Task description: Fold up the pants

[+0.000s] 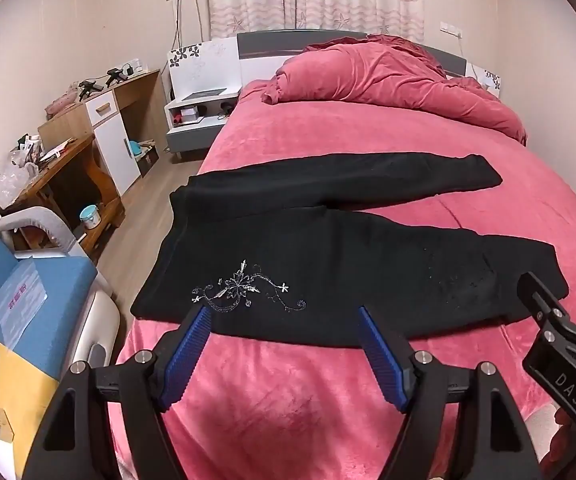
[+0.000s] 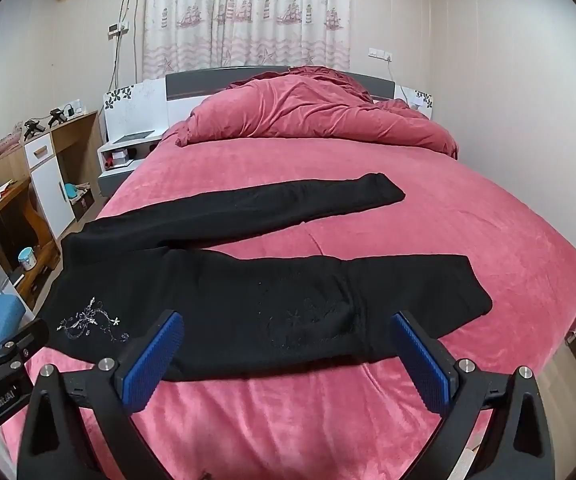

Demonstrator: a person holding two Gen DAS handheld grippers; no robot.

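Two hand-held grippers, left [image 1: 283, 312] and right [image 2: 283, 318], both released; black pants [image 1: 328, 264] flat on bed [image 1: 368, 132]

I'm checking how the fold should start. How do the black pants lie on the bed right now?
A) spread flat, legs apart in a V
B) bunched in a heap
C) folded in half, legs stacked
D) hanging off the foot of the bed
A: the black pants lie flat on the pink bed, the two legs apart with pink cover showing between them.

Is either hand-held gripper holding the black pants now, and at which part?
Nothing is held. The left hand-held gripper and the right hand-held gripper are both open above the near edge of the black embroidered pants.
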